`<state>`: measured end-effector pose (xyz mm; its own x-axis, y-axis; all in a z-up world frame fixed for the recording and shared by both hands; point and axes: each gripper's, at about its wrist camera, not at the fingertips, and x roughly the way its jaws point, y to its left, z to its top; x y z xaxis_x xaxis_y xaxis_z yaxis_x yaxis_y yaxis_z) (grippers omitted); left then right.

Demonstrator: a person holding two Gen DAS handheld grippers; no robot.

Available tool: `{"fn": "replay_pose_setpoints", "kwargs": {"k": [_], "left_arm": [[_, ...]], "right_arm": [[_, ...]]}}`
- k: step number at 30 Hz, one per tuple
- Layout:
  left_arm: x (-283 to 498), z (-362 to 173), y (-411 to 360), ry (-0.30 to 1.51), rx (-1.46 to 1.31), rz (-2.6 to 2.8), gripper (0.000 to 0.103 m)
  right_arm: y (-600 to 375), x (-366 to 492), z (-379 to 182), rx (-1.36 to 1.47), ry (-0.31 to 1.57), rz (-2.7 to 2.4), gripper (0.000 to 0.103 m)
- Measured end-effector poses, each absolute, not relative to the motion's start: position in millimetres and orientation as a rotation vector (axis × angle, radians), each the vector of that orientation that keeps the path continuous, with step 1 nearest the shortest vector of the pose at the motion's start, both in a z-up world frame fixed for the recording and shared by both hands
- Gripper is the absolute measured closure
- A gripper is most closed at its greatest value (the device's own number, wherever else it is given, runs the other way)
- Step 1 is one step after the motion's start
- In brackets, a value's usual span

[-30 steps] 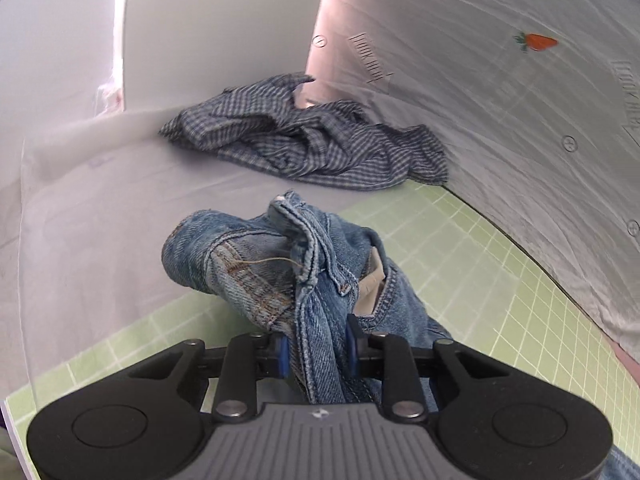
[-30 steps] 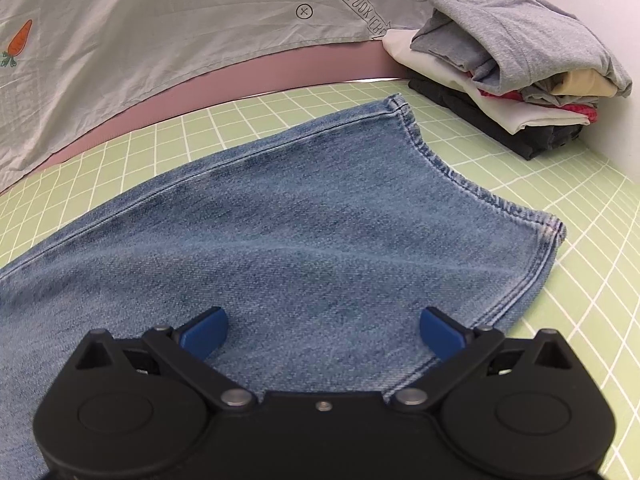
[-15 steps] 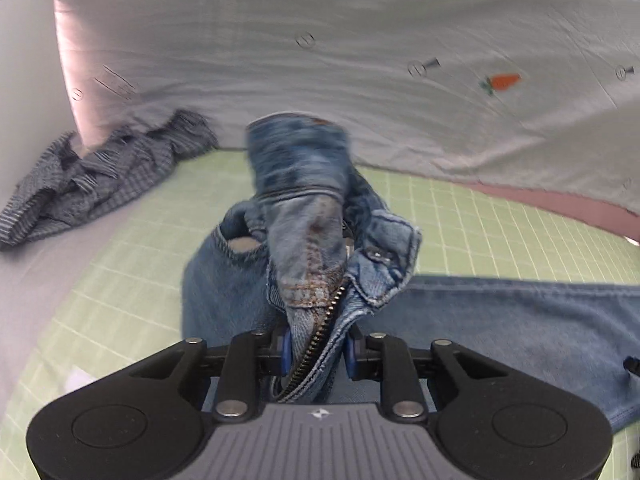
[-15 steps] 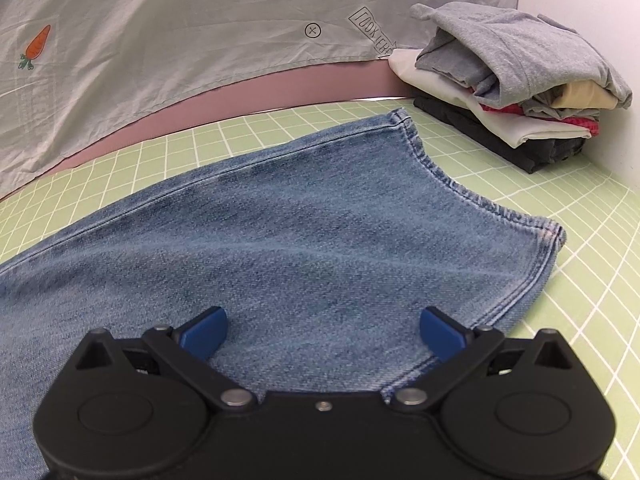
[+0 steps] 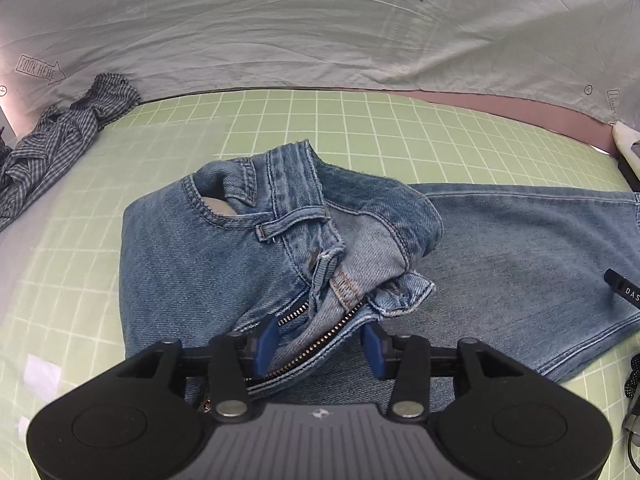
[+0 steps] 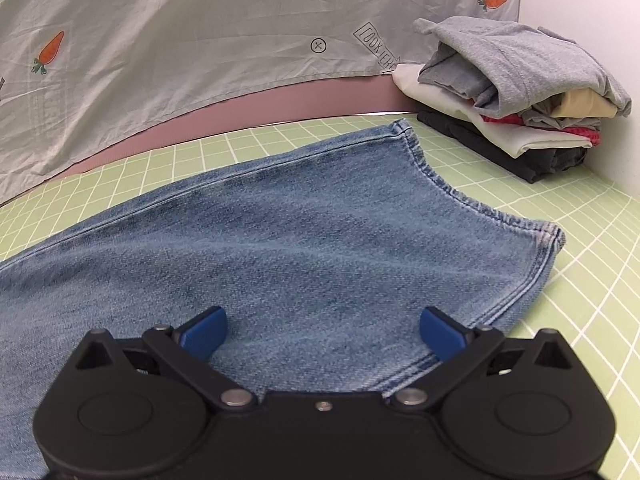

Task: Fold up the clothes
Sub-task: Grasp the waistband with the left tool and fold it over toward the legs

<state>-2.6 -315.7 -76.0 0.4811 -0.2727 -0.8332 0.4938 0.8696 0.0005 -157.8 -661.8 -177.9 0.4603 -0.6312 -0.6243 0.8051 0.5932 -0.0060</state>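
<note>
Left tool (image 5: 320, 344) parted around the jeans' (image 5: 248, 248) zipper fly — right tool (image 6: 322, 332) wide apart over the leg hem.

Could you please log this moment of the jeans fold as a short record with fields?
garment: jeans, legs flat on the green grid mat, waist bunched over them
left tongs: parted around the open zipper fly
right tongs: wide open above the leg near the hem
folded pile: stacked beyond the hem, by the wall
unfolded: checked shirt, crumpled at the mat's left edge
</note>
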Motion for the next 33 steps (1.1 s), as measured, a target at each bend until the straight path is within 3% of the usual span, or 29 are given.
{"fn": "replay_pose_setpoints", "kwargs": {"k": [6, 8, 10, 12, 13, 14, 17, 27, 33], "left_arm": [[1, -80, -334, 0.932, 0.364, -0.495, 0.043], [3, -83, -342, 0.927, 0.385, -0.500, 0.032], [8, -85, -348, 0.932, 0.382, -0.505, 0.032], [13, -85, -349, 0.945, 0.337, -0.506, 0.033], [15, -85, -349, 0.951, 0.317, -0.508, 0.044], [15, -85, -350, 0.954, 0.308, -0.518, 0.062], [13, -82, -355, 0.949, 0.326, -0.545, 0.073], [-17, -79, -356, 0.981, 0.391, -0.664, 0.076], [-13, -95, -359, 1.066, 0.342, -0.641, 0.058]], "right_arm": [[-663, -158, -178, 0.309, 0.626, -0.899, 0.000], [-663, -158, -178, 0.309, 0.626, -0.899, 0.000], [-662, -158, -178, 0.309, 0.626, -0.900, 0.000], [-663, -158, -178, 0.309, 0.625, -0.899, 0.000], [-662, -158, -178, 0.309, 0.625, -0.899, 0.000], [-662, -158, -178, 0.310, 0.625, -0.900, 0.000], [-663, -159, -178, 0.308, 0.625, -0.897, 0.000], [-663, -160, -178, 0.308, 0.624, -0.897, 0.000], [-663, -160, -178, 0.310, 0.626, -0.894, 0.000]]}}
